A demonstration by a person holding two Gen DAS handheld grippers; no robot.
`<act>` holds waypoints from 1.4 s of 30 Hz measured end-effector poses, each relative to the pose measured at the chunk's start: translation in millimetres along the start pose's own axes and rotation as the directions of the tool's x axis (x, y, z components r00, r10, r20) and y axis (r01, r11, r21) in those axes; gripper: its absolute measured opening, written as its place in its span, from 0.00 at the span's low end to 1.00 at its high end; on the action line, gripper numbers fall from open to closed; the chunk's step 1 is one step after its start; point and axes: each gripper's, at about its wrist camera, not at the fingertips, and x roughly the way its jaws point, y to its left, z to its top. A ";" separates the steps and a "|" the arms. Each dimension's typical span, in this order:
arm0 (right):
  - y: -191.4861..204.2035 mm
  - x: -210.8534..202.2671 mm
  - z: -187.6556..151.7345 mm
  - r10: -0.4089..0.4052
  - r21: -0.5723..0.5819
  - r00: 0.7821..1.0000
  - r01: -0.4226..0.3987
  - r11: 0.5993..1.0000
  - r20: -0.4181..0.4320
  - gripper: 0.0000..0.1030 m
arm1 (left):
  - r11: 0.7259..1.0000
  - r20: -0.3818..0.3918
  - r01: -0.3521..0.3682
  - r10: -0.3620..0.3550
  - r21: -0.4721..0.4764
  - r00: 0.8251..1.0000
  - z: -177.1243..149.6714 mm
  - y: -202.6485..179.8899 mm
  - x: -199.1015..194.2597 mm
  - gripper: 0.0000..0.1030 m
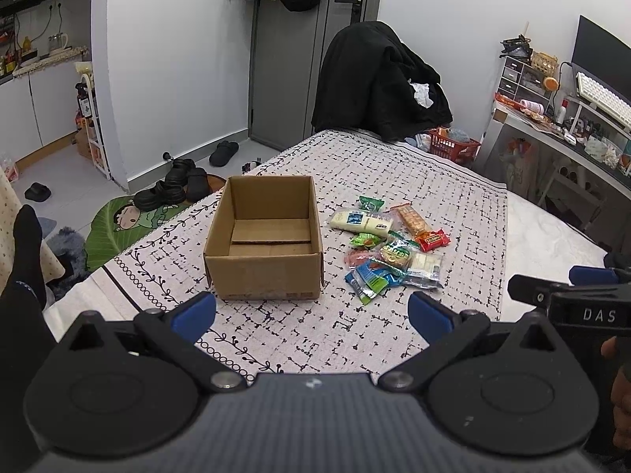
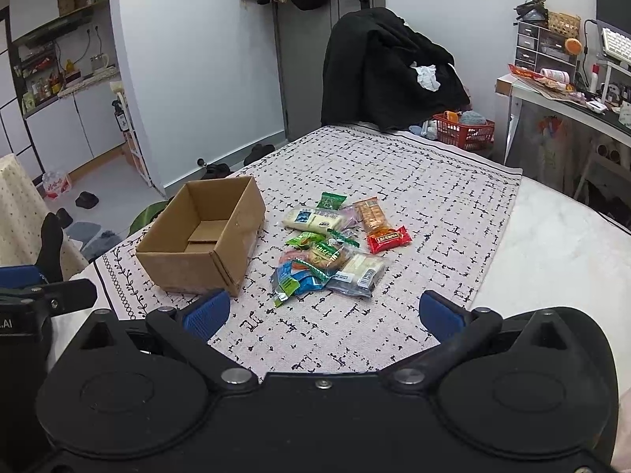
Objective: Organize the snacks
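"DAS" on right gripper; snack packets txt unreadable

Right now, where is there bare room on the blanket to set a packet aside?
Free: the blanket right of the snack pile, and the near strip between pile and right gripper. The cardboard box is empty. Crowded: the narrow gap between box and pile.

The left claw is spread wide, its two blue-padded fingers far apart with nothing between them. The right claw is spread just as wide and equally empty. The two are held side by side at about the same height, both pointing forward. Part of a hand shows just right of the left claw's body.
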 end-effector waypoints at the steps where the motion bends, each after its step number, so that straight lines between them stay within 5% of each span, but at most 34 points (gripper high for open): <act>1: -0.5 0.7 0.7 -0.001 0.000 1.000 0.001 1.000 -0.002 1.00 | 1.000 -0.002 0.002 -0.002 -0.003 1.000 0.5 -0.5 0.9 1.00; 14: -17.2 17.1 11.3 0.032 0.003 0.999 -0.032 0.999 -0.022 1.00 | 1.000 -0.007 0.012 -0.012 0.012 1.000 11.8 -18.6 22.8 1.00; 29: -65.2 66.2 20.7 0.135 0.157 0.988 -0.122 0.980 -0.071 0.99 | 0.998 -0.061 0.059 -0.060 -0.025 0.996 23.6 -44.6 83.1 0.98; 42: -95.9 134.8 27.0 0.158 0.282 0.974 -0.108 0.953 -0.161 0.94 | 0.993 -0.167 0.056 -0.073 -0.104 0.983 24.5 -53.7 153.9 0.75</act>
